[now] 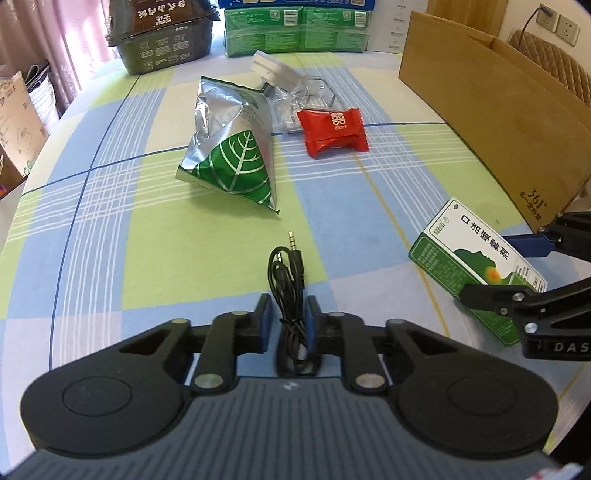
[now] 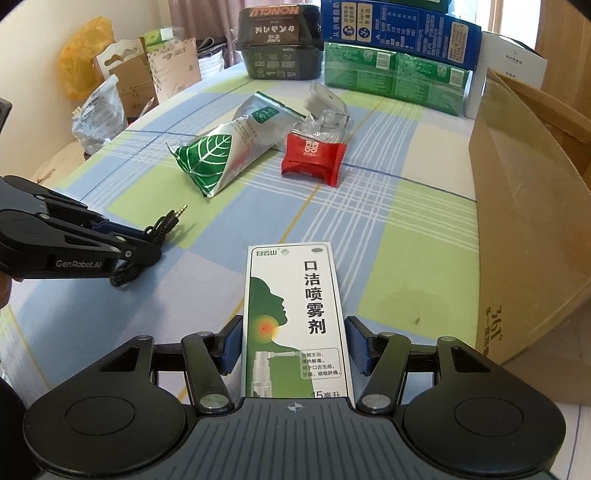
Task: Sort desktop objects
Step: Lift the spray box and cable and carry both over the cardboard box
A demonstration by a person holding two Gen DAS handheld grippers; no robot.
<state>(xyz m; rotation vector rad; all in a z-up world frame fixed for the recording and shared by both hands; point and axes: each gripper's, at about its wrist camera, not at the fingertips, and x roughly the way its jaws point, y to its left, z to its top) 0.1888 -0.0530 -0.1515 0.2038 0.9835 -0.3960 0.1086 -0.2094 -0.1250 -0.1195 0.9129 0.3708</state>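
My left gripper (image 1: 288, 317) is shut on a coiled black audio cable (image 1: 287, 273), its jack plug pointing forward; it also shows in the right wrist view (image 2: 162, 229). My right gripper (image 2: 295, 343) is shut on a white and green spray medicine box (image 2: 295, 314), which also shows in the left wrist view (image 1: 476, 266). A silver and green leaf-print pouch (image 1: 232, 147) (image 2: 221, 155), a red candy packet (image 1: 334, 131) (image 2: 314, 157) and a clear plastic package (image 1: 295, 92) (image 2: 327, 107) lie on the checked tablecloth (image 1: 184, 240).
An open cardboard box (image 1: 498, 122) (image 2: 528, 240) stands at the right. At the table's back are a dark food box (image 1: 162, 37), green packs (image 1: 295, 33) and a blue carton (image 2: 399, 33). Bags and cartons (image 2: 110, 81) sit beyond the left edge.
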